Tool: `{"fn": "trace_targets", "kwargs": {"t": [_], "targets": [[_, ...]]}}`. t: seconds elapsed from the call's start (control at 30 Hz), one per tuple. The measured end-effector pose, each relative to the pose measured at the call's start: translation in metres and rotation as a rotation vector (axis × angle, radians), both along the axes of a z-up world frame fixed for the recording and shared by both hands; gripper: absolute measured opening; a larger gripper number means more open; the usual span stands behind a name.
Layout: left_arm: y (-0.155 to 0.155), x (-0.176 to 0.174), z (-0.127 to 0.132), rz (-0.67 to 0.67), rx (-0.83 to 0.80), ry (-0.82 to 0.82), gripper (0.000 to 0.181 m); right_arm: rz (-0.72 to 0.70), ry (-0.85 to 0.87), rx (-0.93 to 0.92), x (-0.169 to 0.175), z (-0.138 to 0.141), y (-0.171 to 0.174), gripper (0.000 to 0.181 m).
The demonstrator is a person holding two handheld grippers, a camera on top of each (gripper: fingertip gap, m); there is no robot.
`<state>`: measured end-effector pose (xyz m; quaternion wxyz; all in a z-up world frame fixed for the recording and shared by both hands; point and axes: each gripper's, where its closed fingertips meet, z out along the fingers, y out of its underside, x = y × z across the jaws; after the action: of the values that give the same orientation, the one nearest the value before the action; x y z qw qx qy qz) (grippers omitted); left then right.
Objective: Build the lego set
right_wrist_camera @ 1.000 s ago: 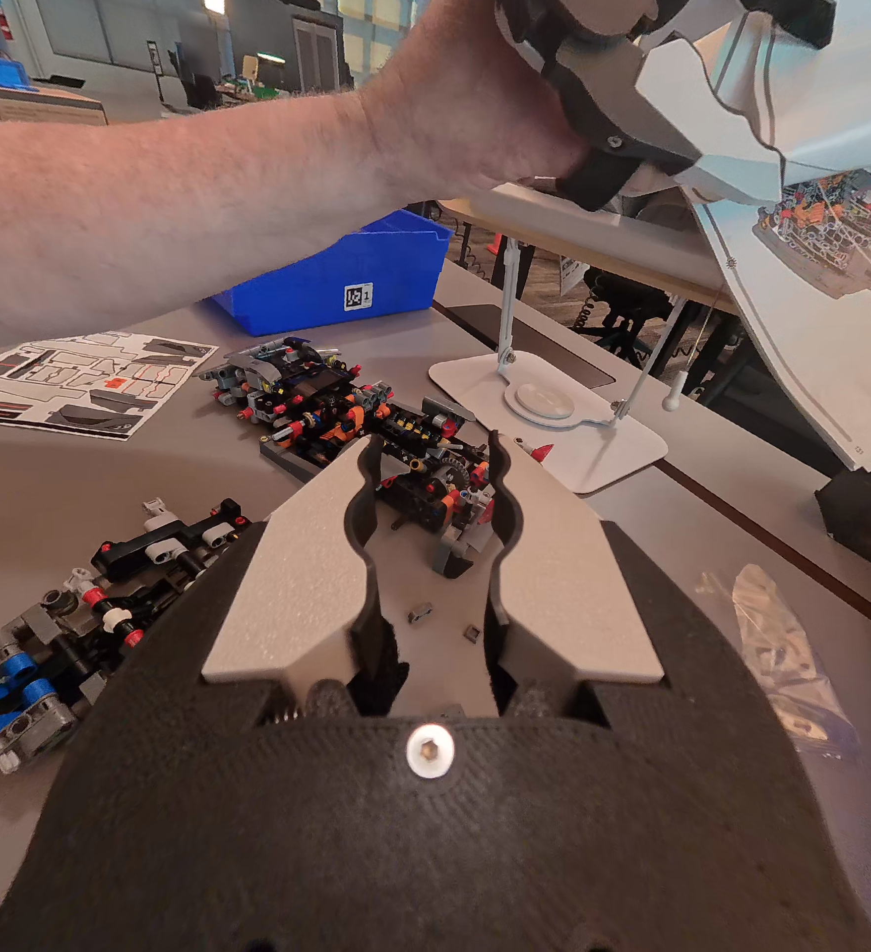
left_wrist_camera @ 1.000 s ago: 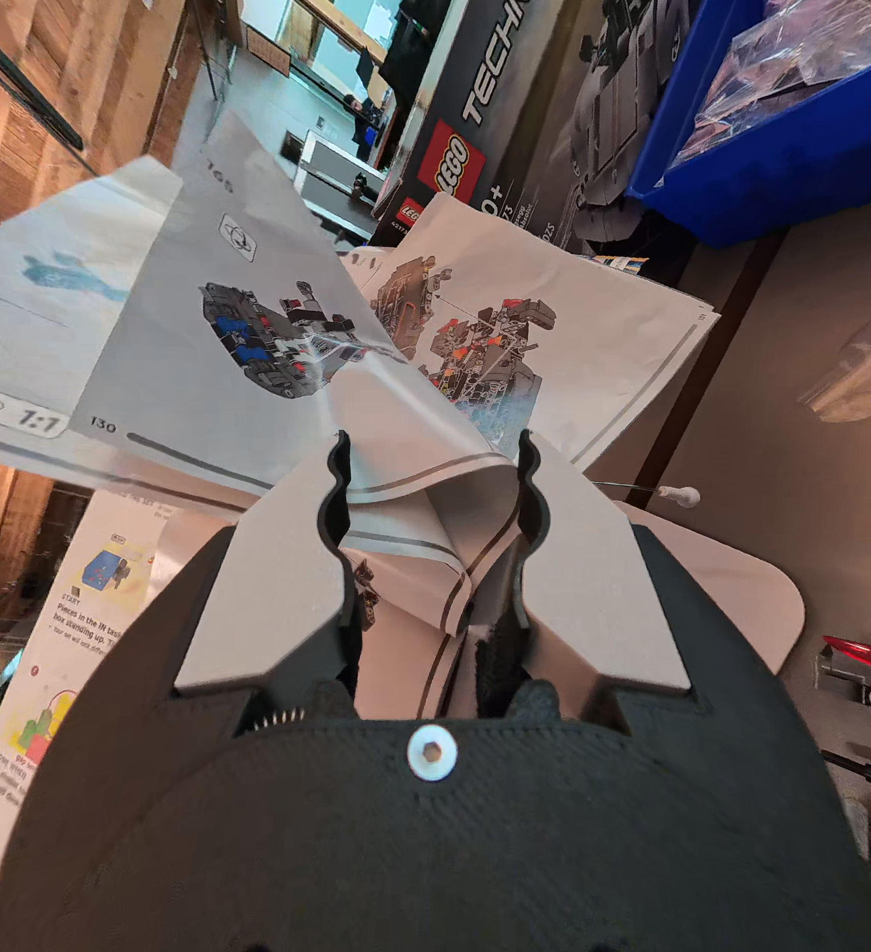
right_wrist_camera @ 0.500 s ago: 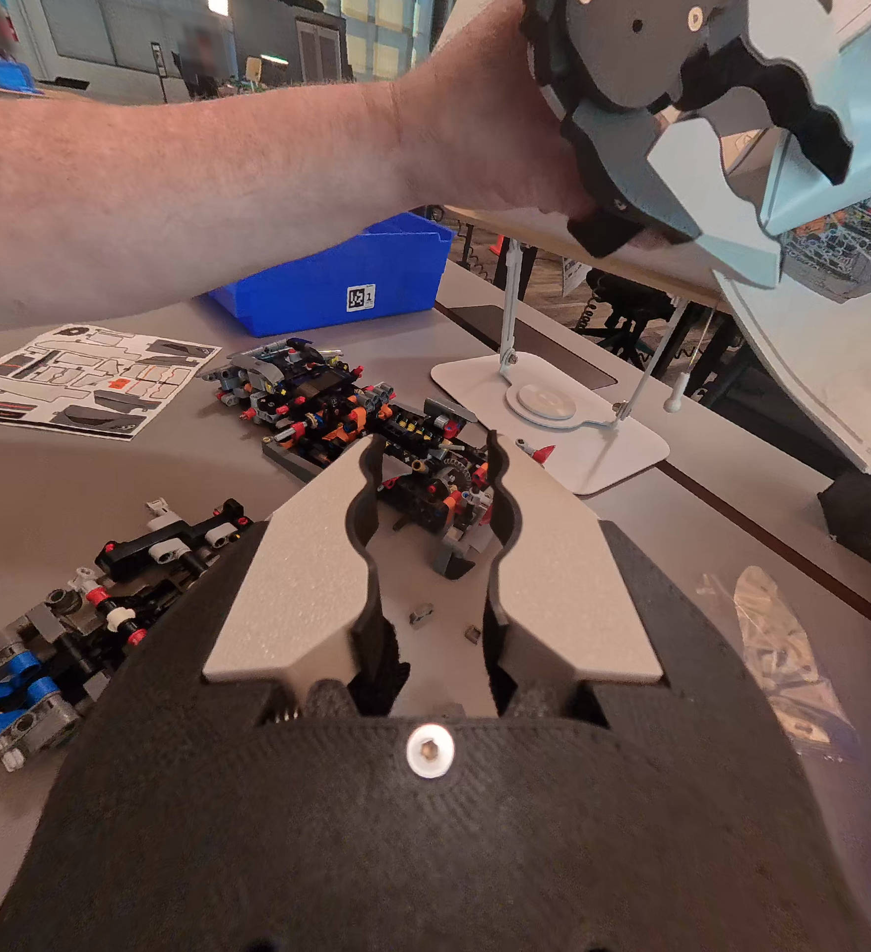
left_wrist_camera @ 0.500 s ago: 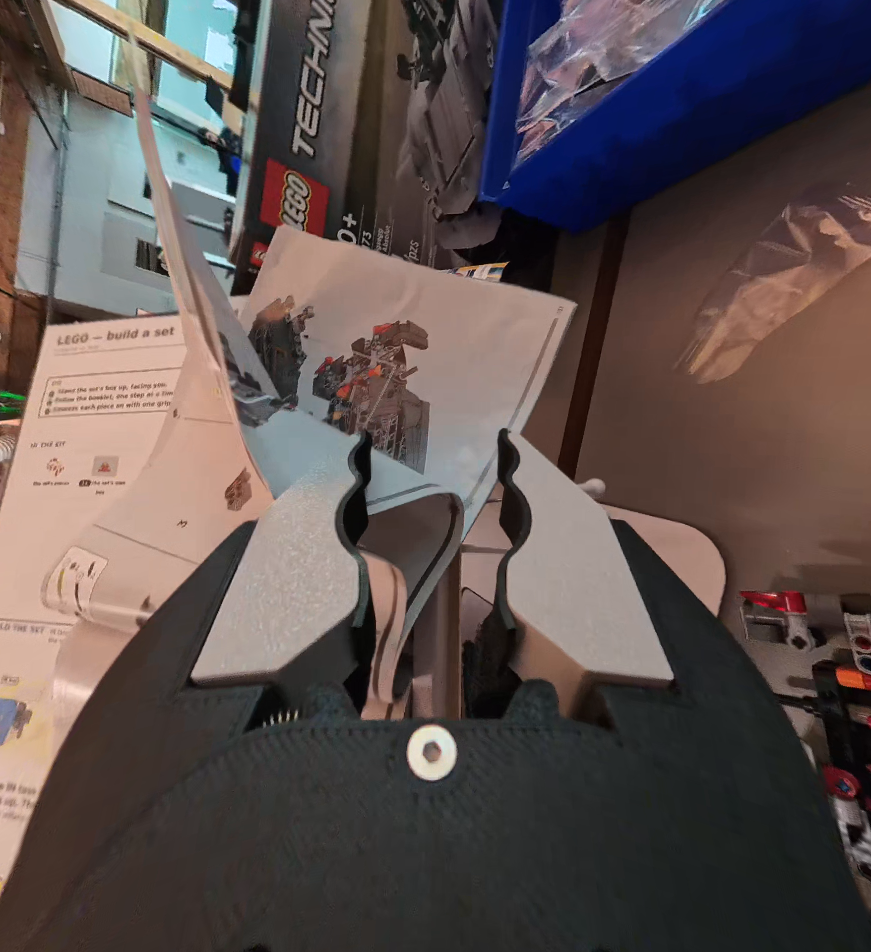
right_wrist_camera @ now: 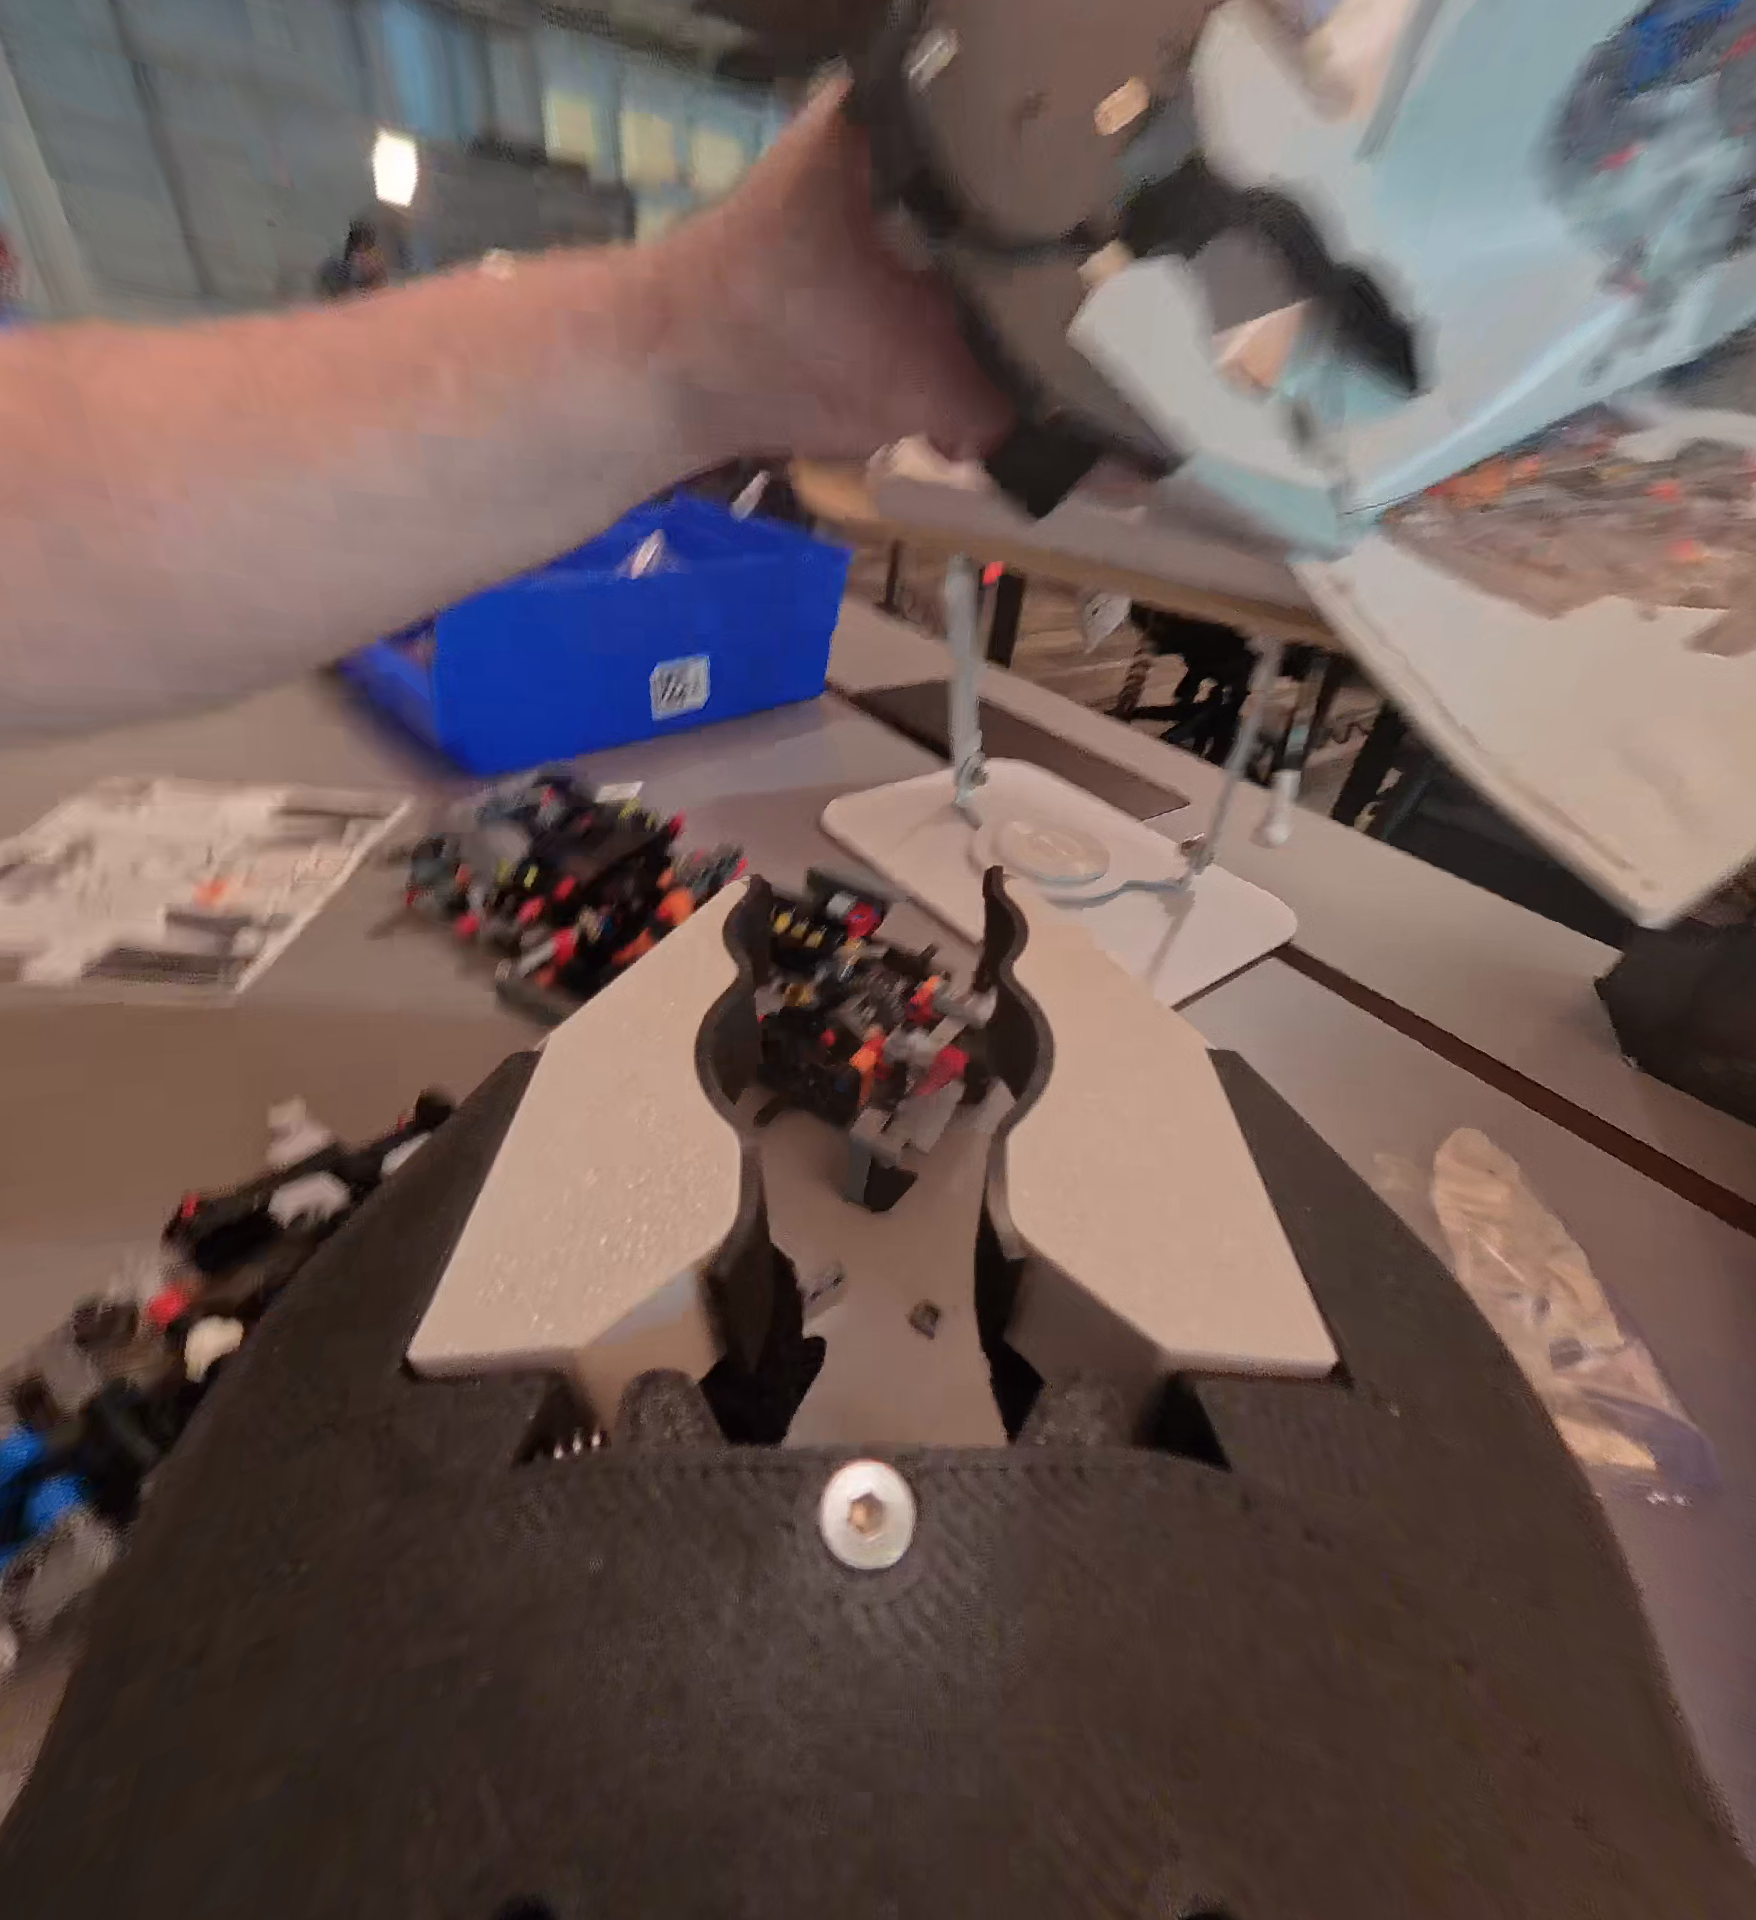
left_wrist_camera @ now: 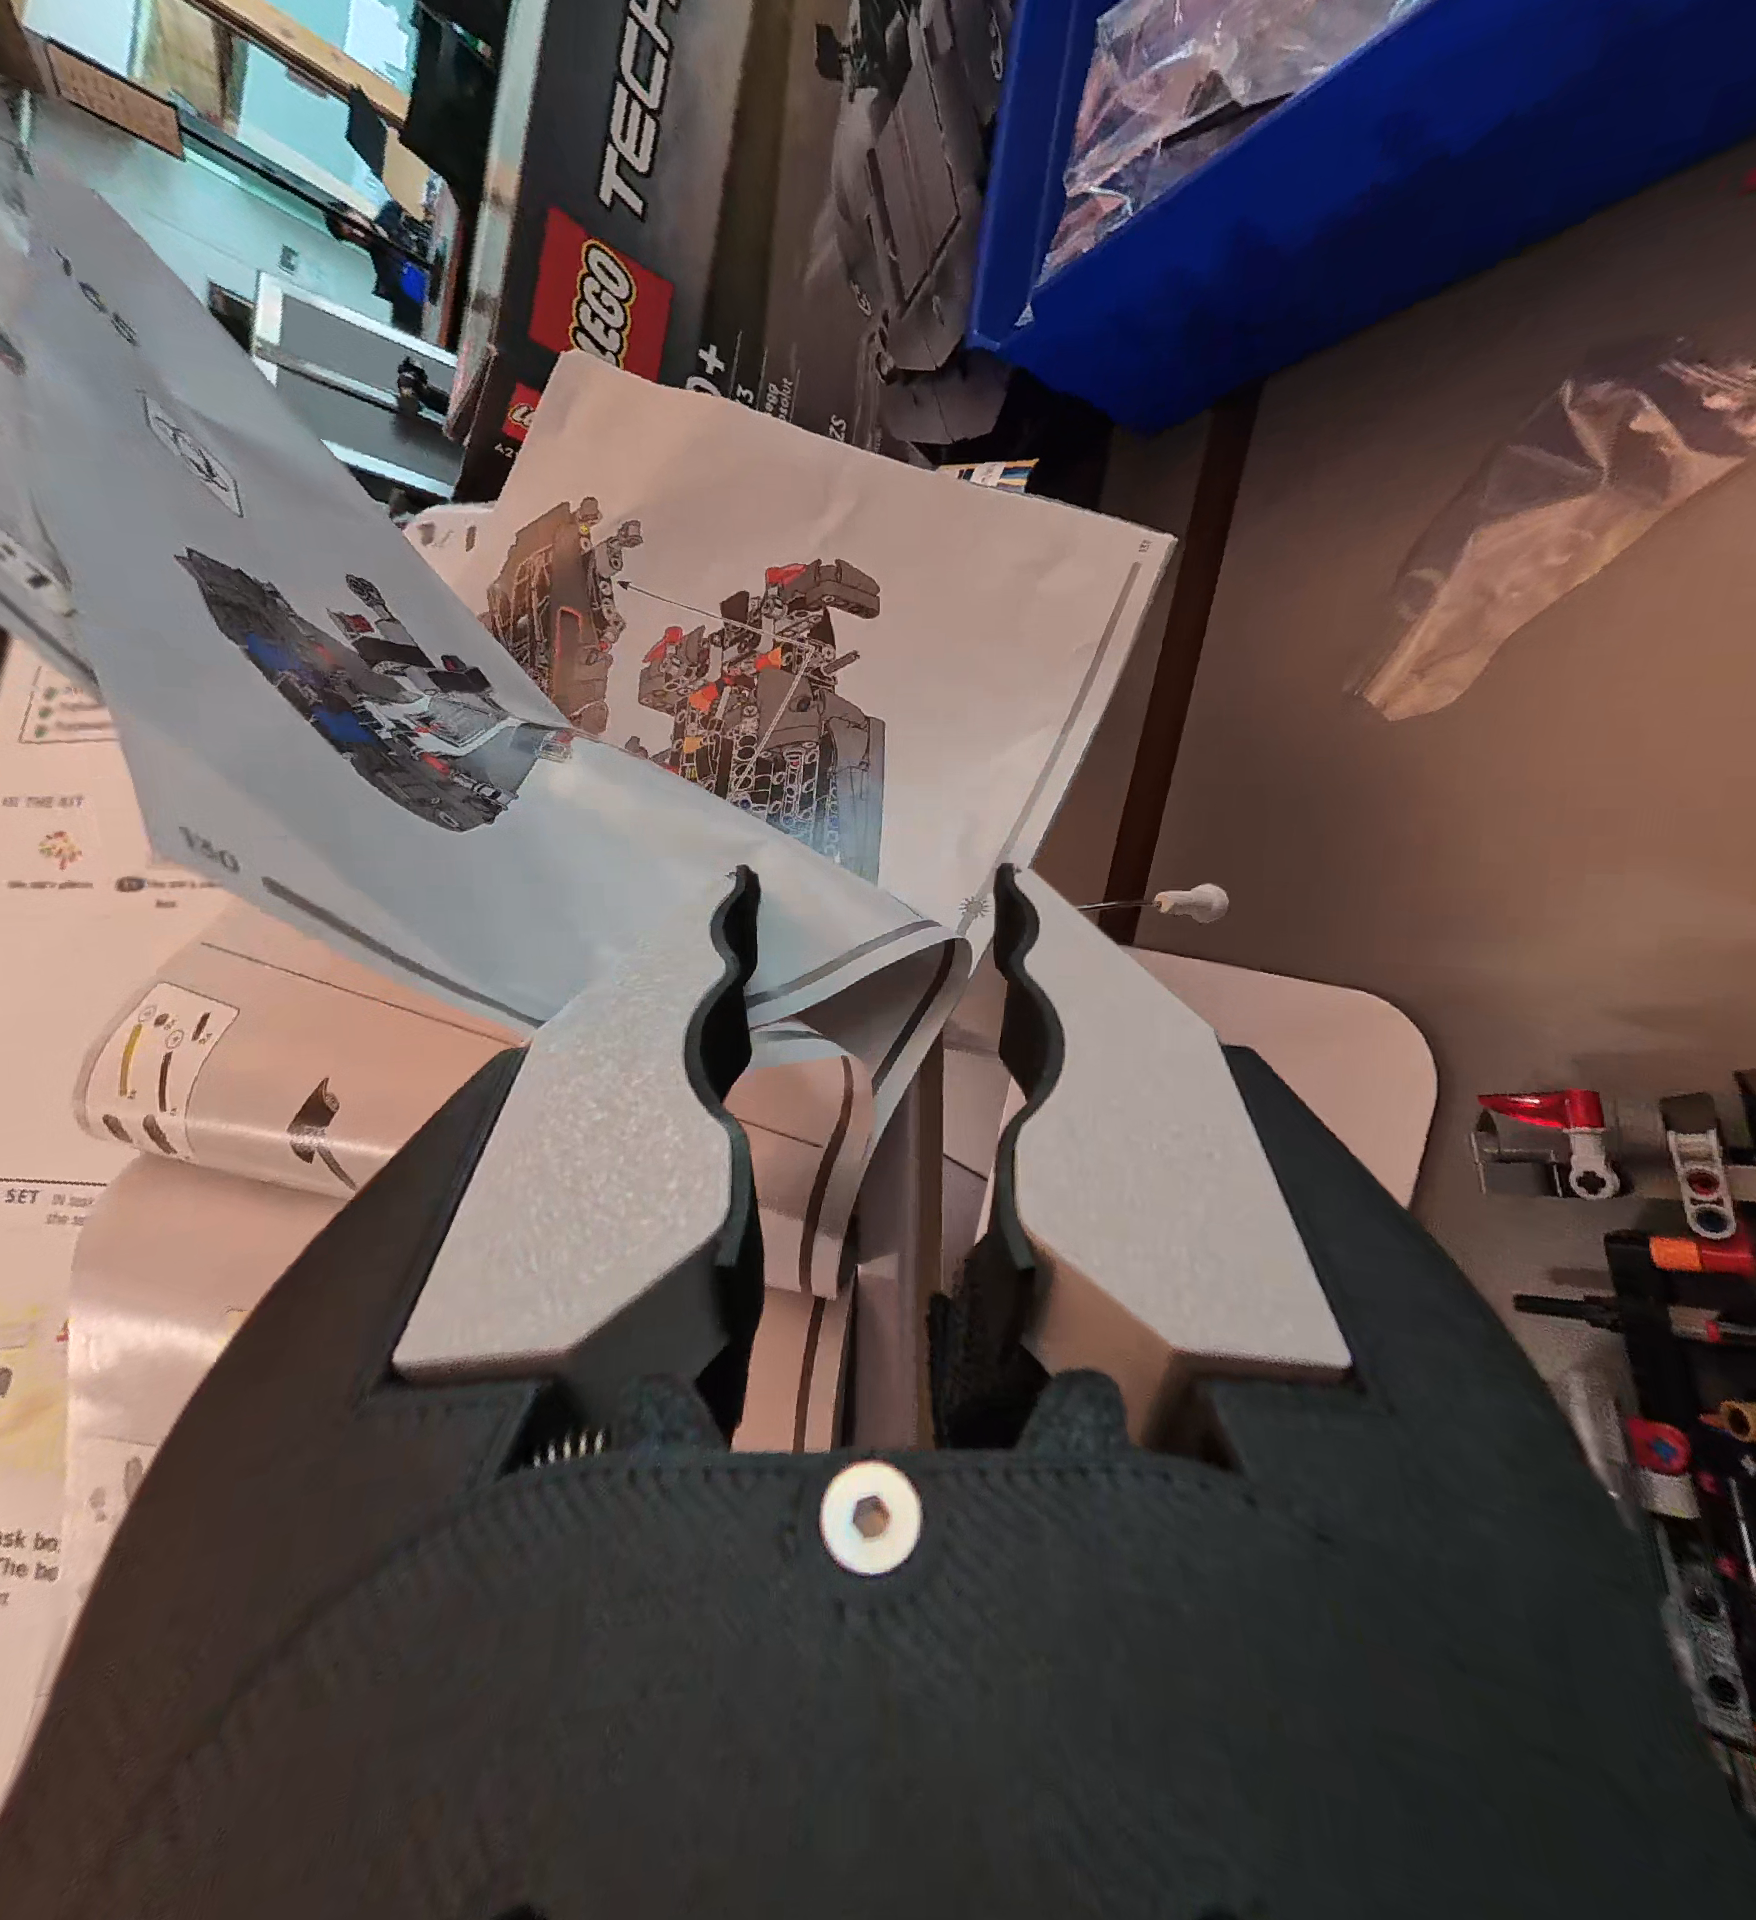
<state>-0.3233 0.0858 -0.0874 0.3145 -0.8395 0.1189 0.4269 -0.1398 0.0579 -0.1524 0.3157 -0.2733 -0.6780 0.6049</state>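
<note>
The left gripper [left_wrist_camera: 869,894], fingers spread around a curled page [left_wrist_camera: 853,997], is turning the instruction booklet [left_wrist_camera: 832,665]; the right gripper [right_wrist_camera: 869,914], fingers spread and empty, is hovering over the half-built model [right_wrist_camera: 853,1029], probably to pick next.

Left wrist view faces the instruction booklet [left_wrist_camera: 822,665] closely; right views table [right_wrist_camera: 1476,1143] low, sharing booklet.
</note>
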Motion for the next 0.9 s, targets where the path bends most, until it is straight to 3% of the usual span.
{"fn": "trace_targets", "kwargs": {"t": [0.1, 0.3, 0.4, 0.47, 0.57, 0.6, 0.77, 0.8, 0.9], "targets": [[0.002, -0.001, -0.003, -0.005, -0.028, 0.015, 0.044, -0.060, 0.009, -0.180, -0.016, 0.040, 0.023, 0.049], [0.006, 0.004, -0.014, -0.023, -0.068, 0.021, 0.042, -0.129, 0.177, -0.165, -0.060, 0.138, 0.049, 0.049], [0.009, 0.006, -0.022, -0.032, -0.091, 0.023, 0.042, -0.200, 0.208, -0.146, -0.090, 0.172, 0.062, 0.062], [0.012, 0.005, -0.026, -0.030, -0.111, 0.032, 0.043, -0.257, 0.170, -0.142, -0.115, 0.178, 0.073, 0.075], [0.018, 0.007, -0.031, -0.039, -0.138, 0.044, 0.042, -0.286, 0.091, -0.180, -0.144, 0.177, 0.087, 0.077], [0.020, 0.007, -0.033, -0.040, -0.147, 0.050, 0.042, -0.304, 0.045, -0.183, -0.152, 0.172, 0.092, 0.073], [0.025, 0.006, -0.040, -0.042, -0.166, 0.061, 0.042, -0.293, -0.075, -0.187, -0.168, 0.157, 0.100, 0.018], [0.026, 0.006, -0.040, -0.040, -0.164, 0.061, 0.042, -0.307, -0.083, -0.177, -0.169, 0.154, 0.103, 0.019], [0.026, 0.004, -0.041, -0.031, -0.160, 0.064, 0.041, -0.420, -0.072, -0.190, -0.169, 0.148, 0.128, 0.055]]}}
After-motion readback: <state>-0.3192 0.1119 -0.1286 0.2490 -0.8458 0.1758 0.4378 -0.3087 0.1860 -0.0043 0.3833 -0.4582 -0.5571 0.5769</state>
